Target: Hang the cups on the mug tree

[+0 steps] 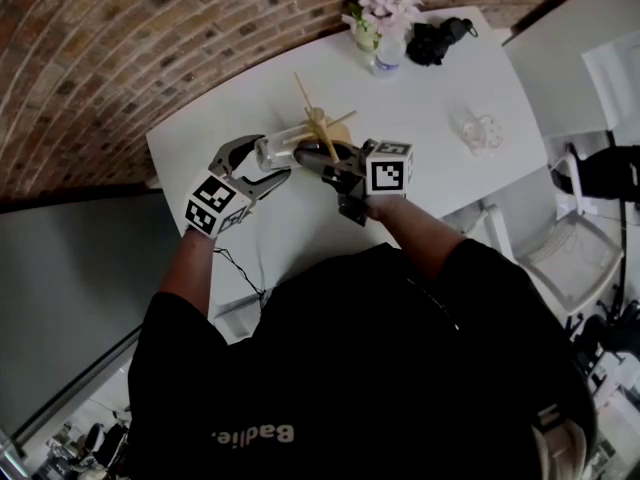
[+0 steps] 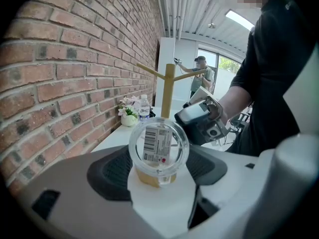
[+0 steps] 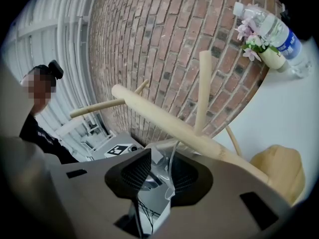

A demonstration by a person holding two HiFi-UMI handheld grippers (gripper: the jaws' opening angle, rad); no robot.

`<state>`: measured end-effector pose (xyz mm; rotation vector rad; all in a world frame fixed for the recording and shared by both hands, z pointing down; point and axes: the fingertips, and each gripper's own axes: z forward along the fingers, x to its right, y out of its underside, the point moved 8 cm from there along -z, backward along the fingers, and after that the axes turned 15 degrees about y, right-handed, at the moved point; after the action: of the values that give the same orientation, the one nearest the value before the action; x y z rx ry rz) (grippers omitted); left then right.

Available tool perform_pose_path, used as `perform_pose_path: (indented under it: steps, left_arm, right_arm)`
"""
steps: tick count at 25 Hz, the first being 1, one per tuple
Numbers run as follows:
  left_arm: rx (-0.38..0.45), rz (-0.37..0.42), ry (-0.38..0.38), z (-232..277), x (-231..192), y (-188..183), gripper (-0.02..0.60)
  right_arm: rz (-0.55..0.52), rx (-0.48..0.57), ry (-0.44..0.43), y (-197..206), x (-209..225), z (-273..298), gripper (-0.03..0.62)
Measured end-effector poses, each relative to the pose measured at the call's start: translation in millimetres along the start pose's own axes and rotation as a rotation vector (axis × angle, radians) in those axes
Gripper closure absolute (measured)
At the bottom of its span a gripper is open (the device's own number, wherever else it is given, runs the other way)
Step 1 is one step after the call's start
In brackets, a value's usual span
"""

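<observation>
Between left fingers [image 2: 112,171]: a clear glass cup [image 2: 158,146], held by its body. The left gripper [image 1: 268,160] stands wide, with its pads against the glass on both sides.
Between right fingers [image 3: 128,176]: a thin clear strip of the same cup, its handle by the look of it. The right gripper [image 3: 158,176] is about half apart, and the glass seems to stand loose there rather than pinched.
Cup's long axis: roughly level, with the labelled base toward the left gripper's camera and the mouth away toward the mug tree [image 1: 322,128].
Deciding relation: the mug tree's trunk crosses just beyond the right fingers, with pegs slanting off it. The right gripper is the nearer, yet the left one carries the cup.
Next move, as a judgement: the handle must face a peg's free end, then slide on.
Farther out: a second glass cup [image 1: 480,133] stands on the worktop [image 1: 420,108], well apart from the tree.
</observation>
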<state>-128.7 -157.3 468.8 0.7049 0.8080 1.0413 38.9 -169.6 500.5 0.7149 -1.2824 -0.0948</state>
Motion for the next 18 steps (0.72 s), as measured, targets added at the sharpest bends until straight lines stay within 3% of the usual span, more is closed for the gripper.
perform_pose_path:
  steps: [18]
  left_arm:
    - [-0.051,0.076,-0.052,2.6,-2.5,0.9,0.245]
  right_arm:
    - [0.047,-0.037,0.025,1.1,7.2,0.4,0.441]
